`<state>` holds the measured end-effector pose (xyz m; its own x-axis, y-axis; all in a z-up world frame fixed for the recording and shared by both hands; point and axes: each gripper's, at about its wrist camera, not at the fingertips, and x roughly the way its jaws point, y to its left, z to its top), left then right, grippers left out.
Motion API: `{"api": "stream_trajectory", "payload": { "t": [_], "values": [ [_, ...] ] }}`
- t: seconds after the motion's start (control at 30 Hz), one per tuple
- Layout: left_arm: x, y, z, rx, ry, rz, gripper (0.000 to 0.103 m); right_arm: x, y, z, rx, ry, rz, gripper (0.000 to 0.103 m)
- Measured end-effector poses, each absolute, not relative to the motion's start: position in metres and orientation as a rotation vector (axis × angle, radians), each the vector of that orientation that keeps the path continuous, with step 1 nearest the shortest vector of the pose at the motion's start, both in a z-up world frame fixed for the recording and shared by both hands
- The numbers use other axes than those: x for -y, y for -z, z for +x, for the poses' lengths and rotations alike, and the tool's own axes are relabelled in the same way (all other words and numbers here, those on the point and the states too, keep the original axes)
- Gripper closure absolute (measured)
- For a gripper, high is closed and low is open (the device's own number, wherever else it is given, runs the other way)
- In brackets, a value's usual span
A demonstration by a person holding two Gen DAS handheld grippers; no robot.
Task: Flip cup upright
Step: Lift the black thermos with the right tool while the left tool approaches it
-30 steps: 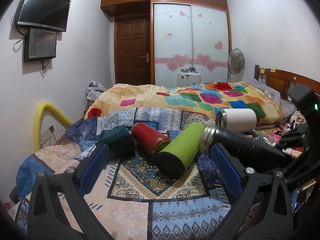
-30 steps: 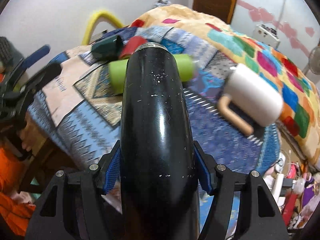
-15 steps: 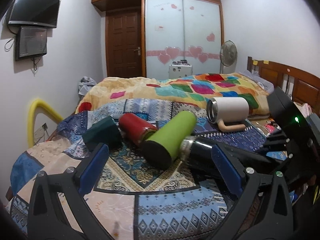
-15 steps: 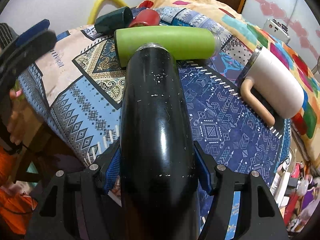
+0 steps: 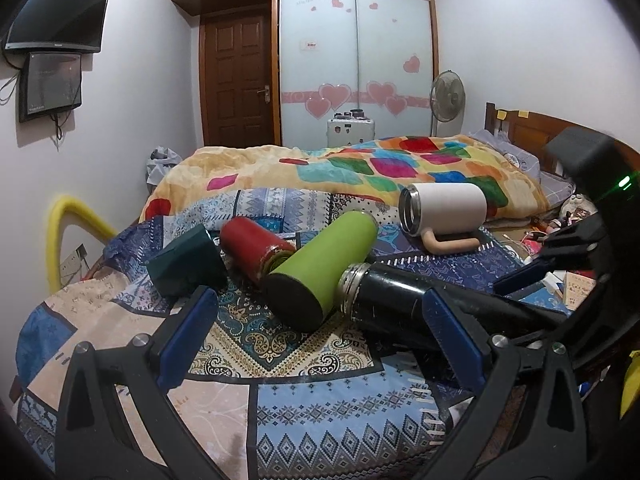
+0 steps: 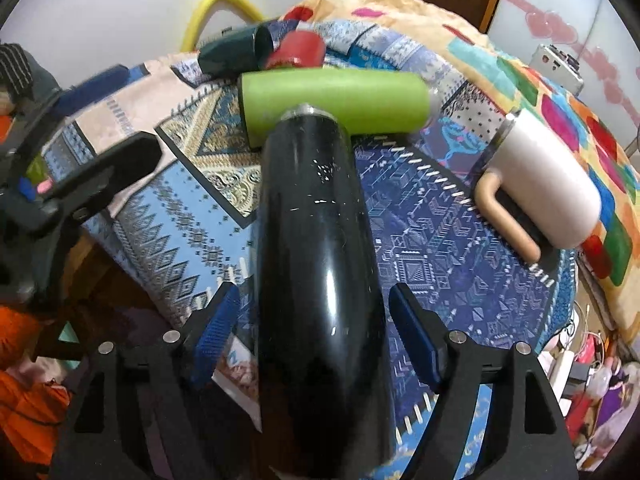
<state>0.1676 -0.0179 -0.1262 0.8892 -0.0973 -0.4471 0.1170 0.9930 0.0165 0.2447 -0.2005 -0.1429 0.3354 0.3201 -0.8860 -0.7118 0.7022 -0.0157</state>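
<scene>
A black flask (image 6: 316, 240) lies on its side on the patterned bedspread (image 6: 176, 216), its steel mouth against a green flask (image 6: 336, 96). My right gripper (image 6: 316, 332) is open, its blue pads (image 6: 412, 336) standing apart from the flask on both sides. In the left wrist view the black flask (image 5: 384, 292) lies at the right, mouth toward the green flask (image 5: 324, 264). My left gripper (image 5: 320, 332) is open and empty above the bedspread (image 5: 320, 420). A red cup (image 5: 252, 248), a dark green cup (image 5: 188, 264) and a white mug (image 5: 444, 208) with a tan handle also lie on their sides.
The bed's front edge (image 6: 132, 280) drops off at the left of the right wrist view. A colourful quilt (image 5: 360, 168) is heaped behind the cups. A yellow tube (image 5: 60, 224) stands by the left wall. Clutter (image 6: 580, 368) lies on the floor to the right.
My right gripper has opened and let go of the black flask, which now rests on the bedspread against the green flask. The left gripper has shifted slightly.
</scene>
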Motion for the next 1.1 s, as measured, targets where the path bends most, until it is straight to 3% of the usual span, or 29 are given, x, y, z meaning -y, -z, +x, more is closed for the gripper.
{"api": "stream_trajectory", "payload": {
  "t": [0.3, 0.7, 1.1],
  "values": [
    [0.042, 0.129, 0.182, -0.539, 0.185, 0.043, 0.000, 0.265, 0.097, 0.245, -0.884, -0.586, -0.293, 0.022],
    [0.083, 0.144, 0.201, -0.714, 0.356, 0.014, 0.000, 0.309, 0.152, 0.264, -0.948, -0.483, -0.283, 0.021],
    [0.092, 0.148, 0.214, -0.840, 0.446, -0.038, 0.000, 0.304, 0.153, 0.247, -0.921, -0.608, -0.224, 0.021]
  ]
}}
